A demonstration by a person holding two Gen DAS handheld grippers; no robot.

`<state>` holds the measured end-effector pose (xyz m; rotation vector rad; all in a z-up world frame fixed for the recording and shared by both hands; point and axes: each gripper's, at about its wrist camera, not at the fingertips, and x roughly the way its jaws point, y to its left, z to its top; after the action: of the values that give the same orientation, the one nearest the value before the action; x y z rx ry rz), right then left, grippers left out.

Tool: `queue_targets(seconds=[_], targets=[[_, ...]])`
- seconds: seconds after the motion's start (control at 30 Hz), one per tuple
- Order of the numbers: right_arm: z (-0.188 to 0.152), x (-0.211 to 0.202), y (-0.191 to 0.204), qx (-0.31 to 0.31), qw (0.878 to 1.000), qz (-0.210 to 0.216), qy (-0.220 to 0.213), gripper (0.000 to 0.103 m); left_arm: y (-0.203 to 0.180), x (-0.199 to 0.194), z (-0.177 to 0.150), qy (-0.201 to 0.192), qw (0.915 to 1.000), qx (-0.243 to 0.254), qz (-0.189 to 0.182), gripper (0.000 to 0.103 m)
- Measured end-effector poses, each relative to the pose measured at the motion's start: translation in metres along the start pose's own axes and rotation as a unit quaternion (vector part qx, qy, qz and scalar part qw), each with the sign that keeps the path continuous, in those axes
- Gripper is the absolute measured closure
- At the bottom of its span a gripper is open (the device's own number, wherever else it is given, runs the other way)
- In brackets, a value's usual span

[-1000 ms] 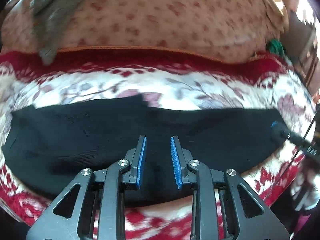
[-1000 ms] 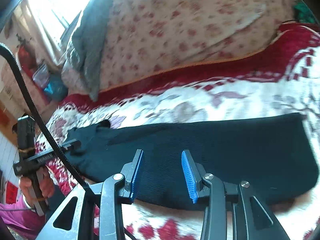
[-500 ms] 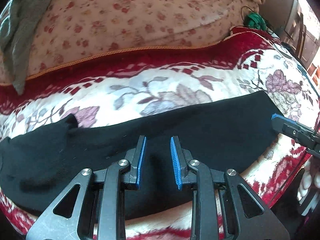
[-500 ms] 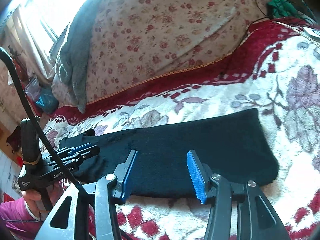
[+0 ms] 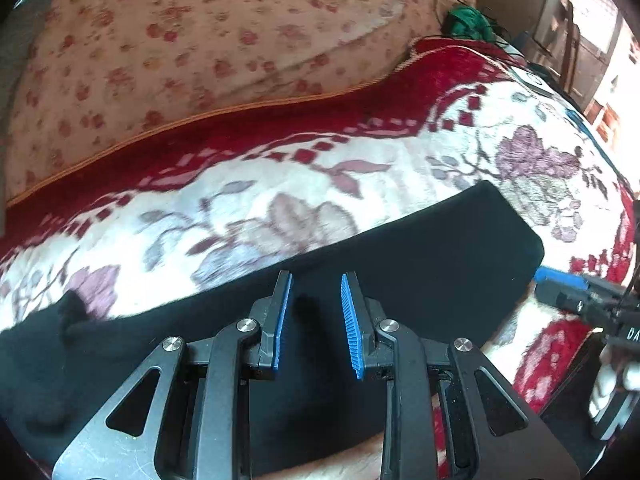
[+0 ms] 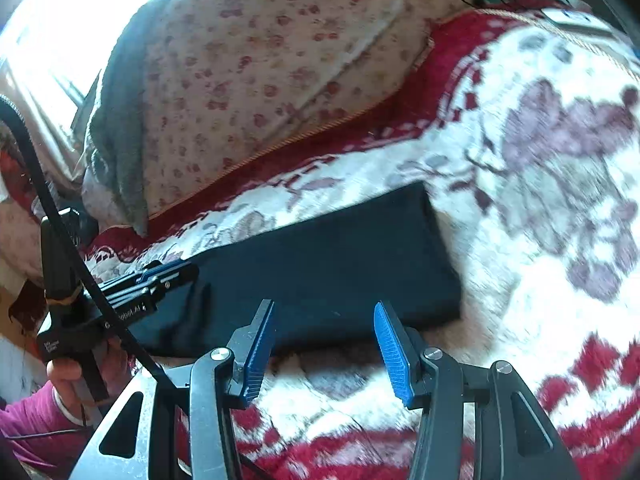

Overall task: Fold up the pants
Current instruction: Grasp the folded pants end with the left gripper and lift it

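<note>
Right wrist view: my right gripper (image 6: 324,350), jaws just spread and empty, hovers at the near edge of the pants (image 6: 320,276), which stretch leftward toward my left gripper (image 6: 168,276).

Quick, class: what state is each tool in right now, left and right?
Left tool: open, nothing between its pads, above the black pants.
Right tool: open, jaws have just been opening, holding nothing, near the pants' edge.

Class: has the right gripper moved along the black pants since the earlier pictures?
Yes. The right gripper has moved toward the right-hand end of the pants, its jaws opening with nothing between them.
</note>
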<state>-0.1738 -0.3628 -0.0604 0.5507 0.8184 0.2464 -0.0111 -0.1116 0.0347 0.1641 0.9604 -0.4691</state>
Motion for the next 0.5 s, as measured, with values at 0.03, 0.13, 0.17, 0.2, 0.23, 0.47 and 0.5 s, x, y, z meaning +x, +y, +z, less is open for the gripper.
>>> queue_targets(seconds=[0.03,0.13,0.17,0.2,0.23,0.47,0.5], targets=[[-0.002,-0.001,-0.004,0.008,1.000,0.003,0.002,0.055,-0.003,0.003,0.004,0.001,1.0000,0.004,-0.005,0.080],[-0.005,-0.001,-0.015,0.031,0.999,0.003,0.006,0.054,-0.011,0.011,0.014,0.008,0.9994,0.014,-0.029,0.065],[-0.005,0.000,-0.020,0.041,0.999,0.001,0.006,0.054,-0.014,0.014,0.017,0.008,0.9991,0.017,-0.038,0.064],[-0.004,0.001,-0.022,0.045,0.999,0.003,0.008,0.054,-0.017,0.014,0.020,0.007,0.9989,0.021,-0.042,0.064],[-0.004,0.002,-0.025,0.053,0.999,0.006,0.011,0.053,-0.020,0.015,0.023,0.006,0.9985,0.029,-0.045,0.064],[-0.003,0.006,-0.043,0.100,0.995,0.013,0.012,0.052,-0.032,0.023,0.042,0.009,0.9940,0.063,-0.089,0.064],[-0.004,0.007,-0.045,0.109,0.994,0.017,0.011,0.052,-0.033,0.026,0.043,0.013,0.9933,0.067,-0.093,0.064]])
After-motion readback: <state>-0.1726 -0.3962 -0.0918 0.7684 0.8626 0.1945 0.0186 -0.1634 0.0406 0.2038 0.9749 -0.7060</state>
